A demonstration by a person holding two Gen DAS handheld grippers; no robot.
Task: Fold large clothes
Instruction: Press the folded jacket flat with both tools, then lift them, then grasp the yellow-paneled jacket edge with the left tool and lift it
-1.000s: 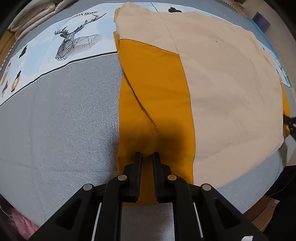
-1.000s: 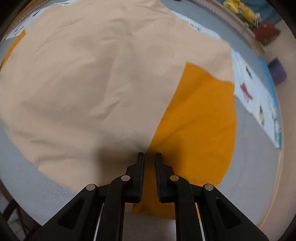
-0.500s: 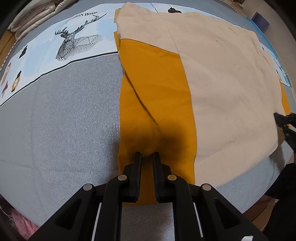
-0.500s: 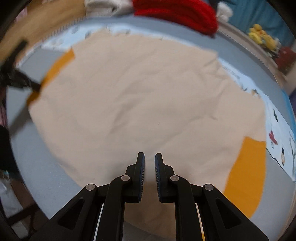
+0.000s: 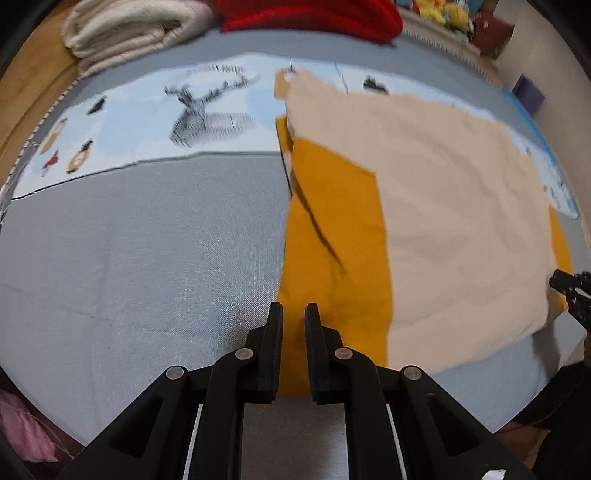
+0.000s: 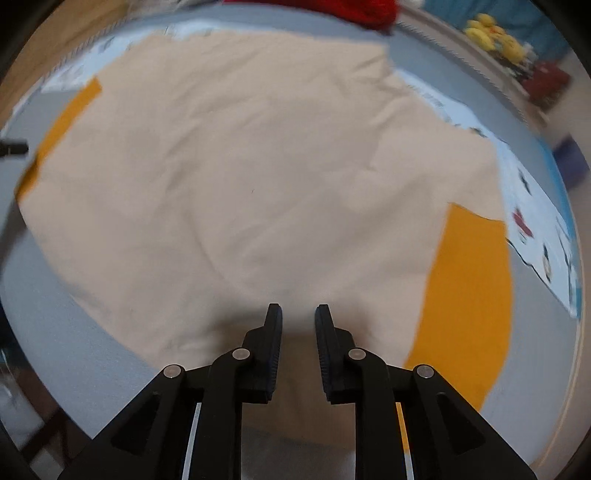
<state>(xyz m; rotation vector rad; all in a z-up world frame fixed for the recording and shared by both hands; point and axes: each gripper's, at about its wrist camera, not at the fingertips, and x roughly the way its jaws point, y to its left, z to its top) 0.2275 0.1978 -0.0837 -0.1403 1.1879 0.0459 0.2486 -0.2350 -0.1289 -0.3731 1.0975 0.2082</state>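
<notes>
Grey bed cover (image 5: 147, 258) with a printed stag panel (image 5: 207, 114) carried the beige-and-mustard garment (image 5: 461, 221), lying flat. Rolled cream blanket (image 5: 133, 33) and red knitwear (image 5: 314, 14) sat at the far edge. I noted a change: one second earlier both grippers hovered low over the mustard strips; the left gripper (image 5: 293, 314) had since risen, fingers slightly apart, empty. The right gripper (image 6: 297, 314) had moved over beige cloth, fingers wider apart, empty. I judged a fold just released.

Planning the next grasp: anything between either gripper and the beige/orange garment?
Nothing visible. The left gripper hangs over the orange sleeve near its left edge, with bare cloth ahead. The right gripper, slightly open, sits over the beige panel. Red fabric and a cream blanket lie far behind.
</notes>
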